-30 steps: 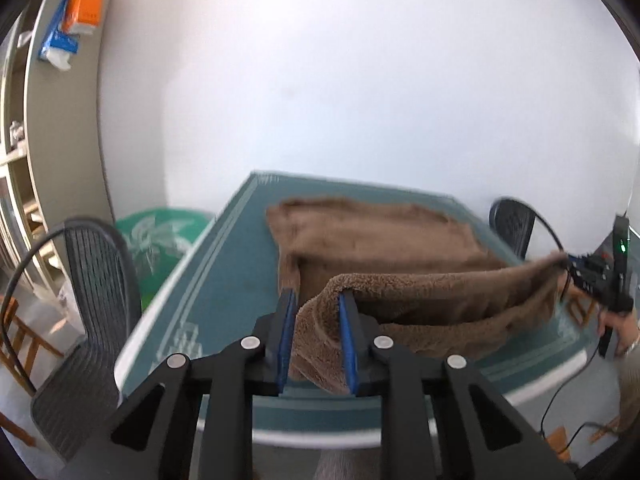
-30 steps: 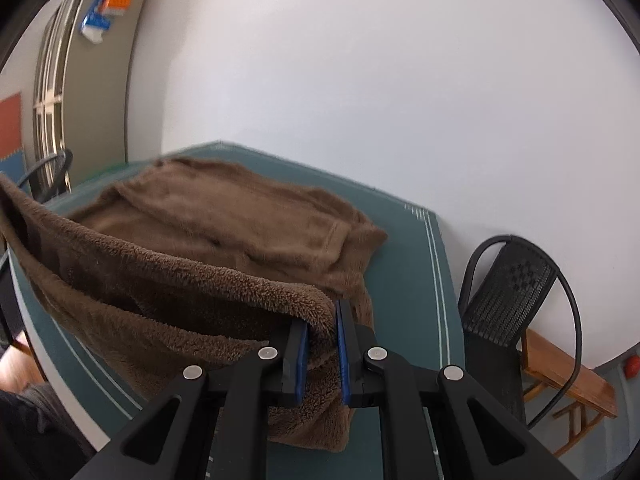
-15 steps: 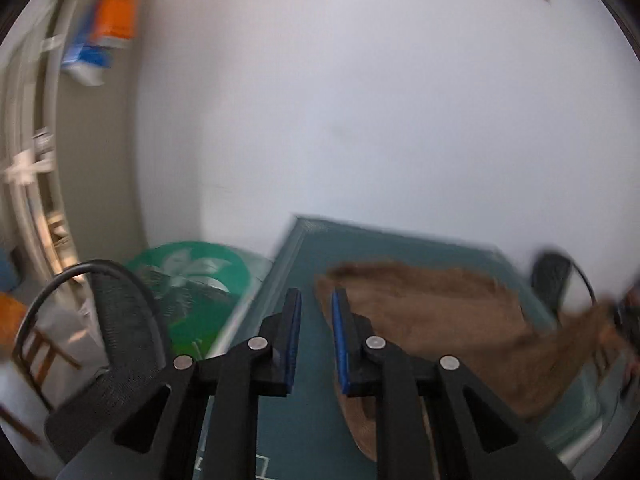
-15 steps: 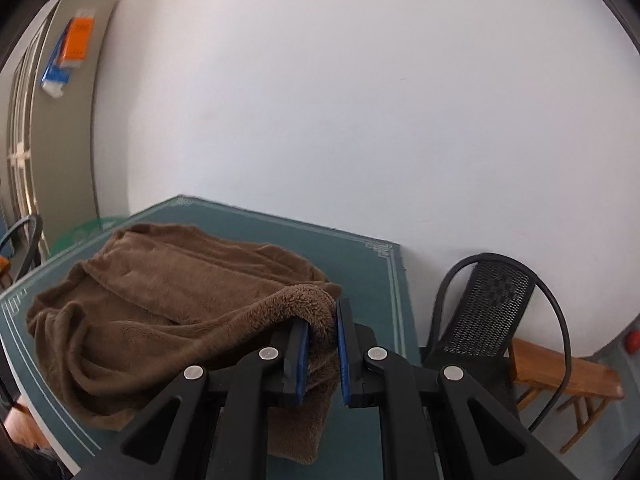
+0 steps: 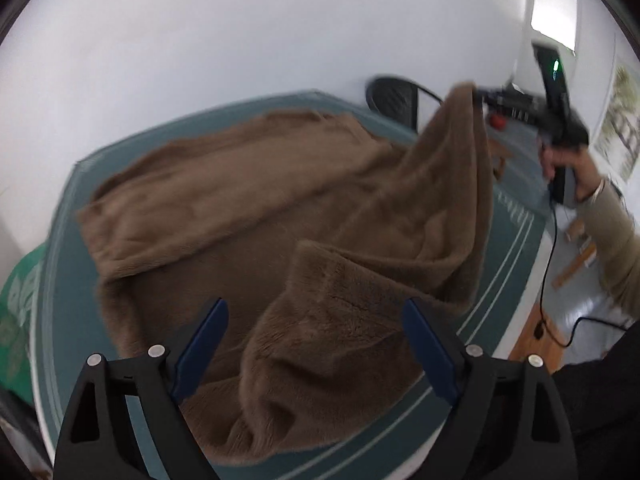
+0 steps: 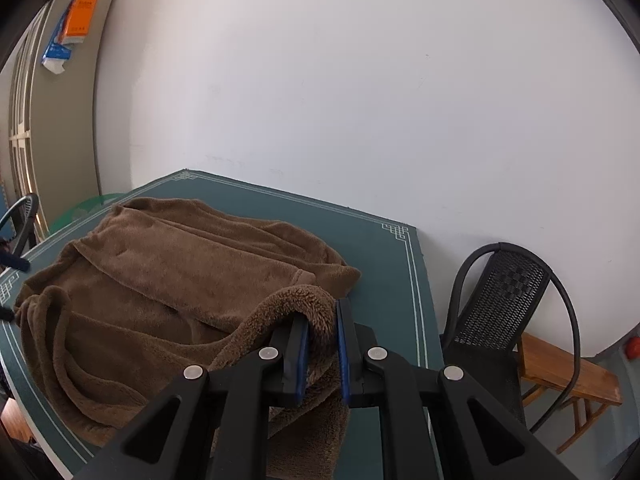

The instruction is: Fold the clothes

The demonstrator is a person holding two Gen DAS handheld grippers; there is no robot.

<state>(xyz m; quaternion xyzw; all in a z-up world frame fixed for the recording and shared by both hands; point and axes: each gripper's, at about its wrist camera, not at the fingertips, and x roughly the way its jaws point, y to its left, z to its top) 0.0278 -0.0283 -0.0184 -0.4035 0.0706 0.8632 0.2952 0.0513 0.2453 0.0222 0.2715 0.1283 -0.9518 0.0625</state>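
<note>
A brown fleece garment [image 5: 256, 200] lies spread and partly bunched on a dark green table [image 5: 64, 280]. My left gripper [image 5: 316, 320] is open wide above the near bunched fold and holds nothing. My right gripper [image 6: 322, 326] is shut on a fuzzy edge of the garment [image 6: 180, 280] and holds it lifted off the table. In the left wrist view the right gripper [image 5: 480, 96] shows at the upper right with the cloth hanging from it.
A black mesh chair [image 6: 500, 312] stands off the table's right side, with a wooden bench [image 6: 568, 376] behind it. A white wall runs behind the table. A green round thing [image 5: 16, 304] lies on the floor at the left. A cable [image 5: 548, 280] hangs from the right gripper.
My left gripper let go of the garment edge, opened wide and swung round to face the cloth. The released edge dropped onto the table. My right gripper kept its hold and moved toward the table's right side.
</note>
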